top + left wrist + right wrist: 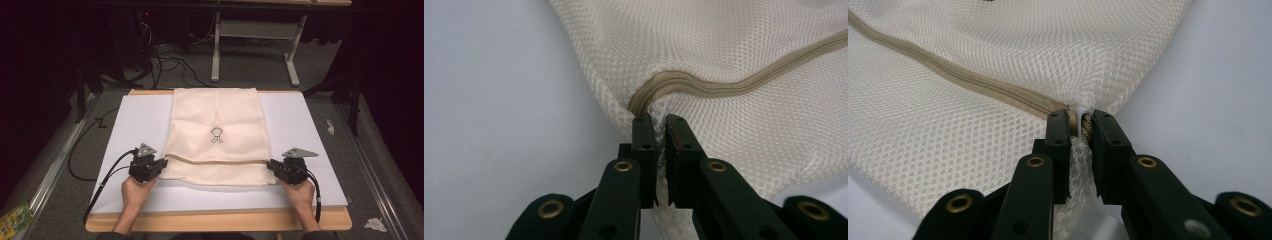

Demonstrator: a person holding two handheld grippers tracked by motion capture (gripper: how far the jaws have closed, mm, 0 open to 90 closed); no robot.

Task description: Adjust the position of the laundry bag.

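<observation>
right claw [1083, 131] pinches the mesh bag [998, 60] beside its zipper [973, 82].

The white board [300, 125] is lit brightly from above while the room behind it is left dark, and the black links nearest the gripper cameras are rendered slightly blurred.

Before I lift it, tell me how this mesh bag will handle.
The mesh bag looks floppy: it already folds at the zipper. Probably light, being thin open netting. It may sag between the left gripper and right gripper.
</observation>
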